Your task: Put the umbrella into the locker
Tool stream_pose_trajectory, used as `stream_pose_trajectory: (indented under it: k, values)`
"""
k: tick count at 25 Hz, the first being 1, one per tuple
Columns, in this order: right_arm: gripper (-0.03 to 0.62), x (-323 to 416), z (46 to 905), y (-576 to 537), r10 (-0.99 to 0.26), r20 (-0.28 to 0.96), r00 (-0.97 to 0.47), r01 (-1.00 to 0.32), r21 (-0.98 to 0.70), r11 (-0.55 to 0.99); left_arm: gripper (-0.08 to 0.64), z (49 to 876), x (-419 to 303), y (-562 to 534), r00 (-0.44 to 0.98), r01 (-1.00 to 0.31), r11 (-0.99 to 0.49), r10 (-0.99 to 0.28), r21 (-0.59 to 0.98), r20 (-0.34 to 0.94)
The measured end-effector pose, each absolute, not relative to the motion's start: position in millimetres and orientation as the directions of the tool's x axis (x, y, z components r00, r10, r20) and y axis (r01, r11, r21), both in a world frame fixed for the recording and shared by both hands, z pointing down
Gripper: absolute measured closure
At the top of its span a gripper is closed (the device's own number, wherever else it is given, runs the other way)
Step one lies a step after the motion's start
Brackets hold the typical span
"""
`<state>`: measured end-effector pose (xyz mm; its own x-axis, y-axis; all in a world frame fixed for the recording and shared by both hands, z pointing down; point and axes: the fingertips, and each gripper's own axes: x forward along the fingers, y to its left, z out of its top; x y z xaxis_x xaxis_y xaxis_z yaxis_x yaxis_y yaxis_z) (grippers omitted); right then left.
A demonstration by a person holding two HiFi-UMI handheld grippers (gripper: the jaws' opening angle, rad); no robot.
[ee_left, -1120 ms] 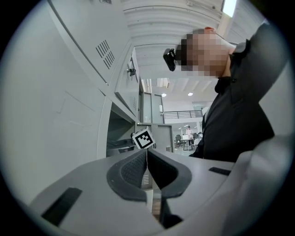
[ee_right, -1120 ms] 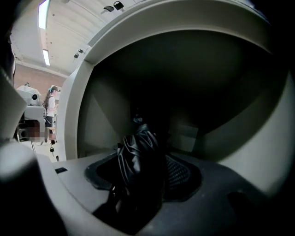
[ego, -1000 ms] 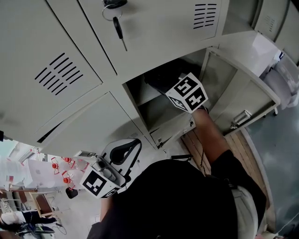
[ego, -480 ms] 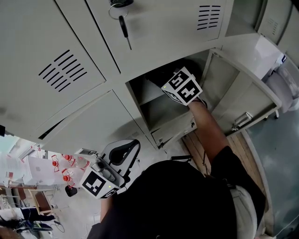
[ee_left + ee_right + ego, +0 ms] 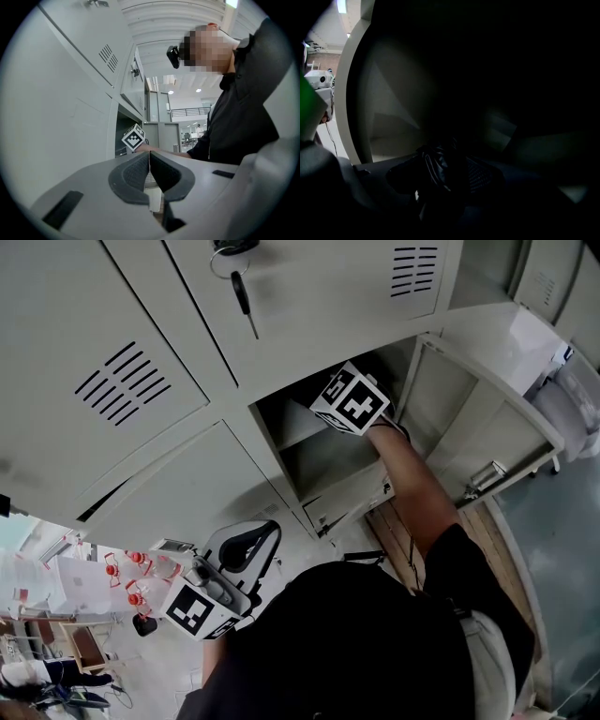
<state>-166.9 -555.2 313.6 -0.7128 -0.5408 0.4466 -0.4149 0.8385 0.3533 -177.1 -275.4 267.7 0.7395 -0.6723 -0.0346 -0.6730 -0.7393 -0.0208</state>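
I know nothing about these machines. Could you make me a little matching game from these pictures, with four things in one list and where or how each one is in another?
Things:
1. left tool
2. right tool
3. key
4. locker door

States:
A. swung open
B. hanging from a lock
C. shut, empty
D. inside the locker, gripping the umbrella

Pairs: 1-C, 2-D, 3-B, 4-A
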Motion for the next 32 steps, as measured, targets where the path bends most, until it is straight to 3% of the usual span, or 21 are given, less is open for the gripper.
stream_pose_trajectory:
  k: [20, 25, 32]
  values:
    - [0.316, -174, 321, -555, -0.522, 0.49, -0.698, -0.394, 0.347, 0.851, 0.541, 273, -178, -273, 0.738, -0.675, -0.738, -0.674, -0.009, -0.026]
    - [0.316, -164, 306, -548, -0.535, 0.431, -0.726, -0.428, 0.325, 0.843, 0.541, 274, -180, -271, 0.736, -0.677, -0.736, -0.677, -0.007, -0.026]
    - [0.321, -140, 257, -514, -0.581, 0.244, -0.776, -0.504, 0.315, 0.804, 0.541, 275, -174, -272, 0.751, -0.66, -0.751, -0.66, 0.013, -0.034]
